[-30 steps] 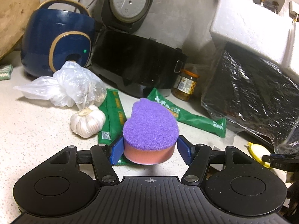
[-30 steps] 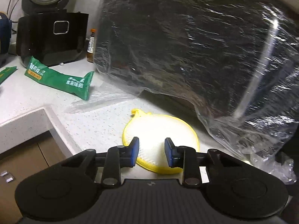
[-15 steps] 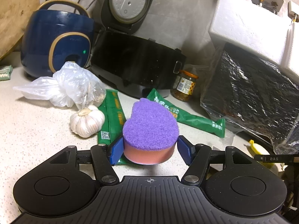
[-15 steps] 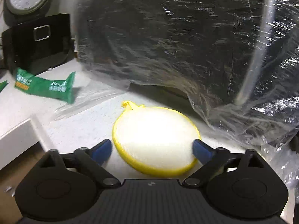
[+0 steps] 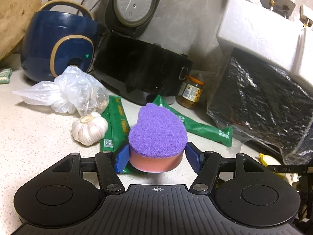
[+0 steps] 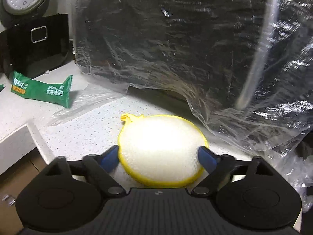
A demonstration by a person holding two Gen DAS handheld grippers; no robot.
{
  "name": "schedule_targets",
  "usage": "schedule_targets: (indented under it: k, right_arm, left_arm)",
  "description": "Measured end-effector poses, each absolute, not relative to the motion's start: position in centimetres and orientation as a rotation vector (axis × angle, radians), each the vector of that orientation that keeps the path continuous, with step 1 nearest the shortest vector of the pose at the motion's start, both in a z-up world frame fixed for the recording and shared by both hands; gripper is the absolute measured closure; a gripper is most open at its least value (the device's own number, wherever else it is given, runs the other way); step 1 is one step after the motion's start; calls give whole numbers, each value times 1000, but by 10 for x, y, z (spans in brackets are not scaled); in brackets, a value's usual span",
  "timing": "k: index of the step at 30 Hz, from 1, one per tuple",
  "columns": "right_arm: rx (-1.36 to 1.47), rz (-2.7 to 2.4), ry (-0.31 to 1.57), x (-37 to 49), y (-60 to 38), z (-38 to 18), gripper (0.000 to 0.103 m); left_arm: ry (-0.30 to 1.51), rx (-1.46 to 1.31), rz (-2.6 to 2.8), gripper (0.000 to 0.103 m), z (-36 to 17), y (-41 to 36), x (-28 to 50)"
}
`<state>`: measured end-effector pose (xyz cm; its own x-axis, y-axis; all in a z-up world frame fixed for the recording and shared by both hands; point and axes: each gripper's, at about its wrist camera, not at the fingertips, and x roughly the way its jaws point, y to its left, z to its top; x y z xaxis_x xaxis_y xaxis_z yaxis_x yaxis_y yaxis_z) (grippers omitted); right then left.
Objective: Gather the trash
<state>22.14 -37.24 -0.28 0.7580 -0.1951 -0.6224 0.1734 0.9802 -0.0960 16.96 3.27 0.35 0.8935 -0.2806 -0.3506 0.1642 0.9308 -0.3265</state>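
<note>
My left gripper [image 5: 156, 157] is shut on a purple-topped orange sponge [image 5: 157, 135] and holds it above the speckled counter. Two green wrappers [image 5: 115, 123] [image 5: 203, 126] lie on the counter beyond it. My right gripper [image 6: 160, 156] is open, its blue fingers on either side of a round white scrub pad with a yellow rim [image 6: 162, 150] that lies on the counter. One green wrapper also shows in the right wrist view [image 6: 43, 91].
A garlic bulb [image 5: 89, 128], a crumpled clear plastic bag [image 5: 66, 92], a blue cooker [image 5: 58, 45], a black open rice cooker [image 5: 140, 66] and a jar [image 5: 190, 93] stand behind. A large plastic-wrapped black box [image 6: 176, 39] looms close behind the pad. The counter edge [image 6: 23, 135] drops at left.
My right gripper opened wide and moved forward so its fingers now straddle the yellow-rimmed pad. My left gripper stayed nearly still, holding the sponge.
</note>
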Motion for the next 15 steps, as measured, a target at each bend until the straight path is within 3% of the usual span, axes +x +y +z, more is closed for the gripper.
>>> schedule_targets:
  k: [2, 8, 15]
  right_arm:
    - [-43, -189, 678, 217, -370, 2, 51]
    - [-39, -170, 675, 208, -367, 9, 74]
    - [21, -124, 624, 181, -367, 27, 85]
  left_arm:
    - [402, -302, -238, 35, 4, 33, 167]
    - [423, -328, -329, 35, 3, 23, 152]
    - [454, -297, -439, 35, 2, -7, 136]
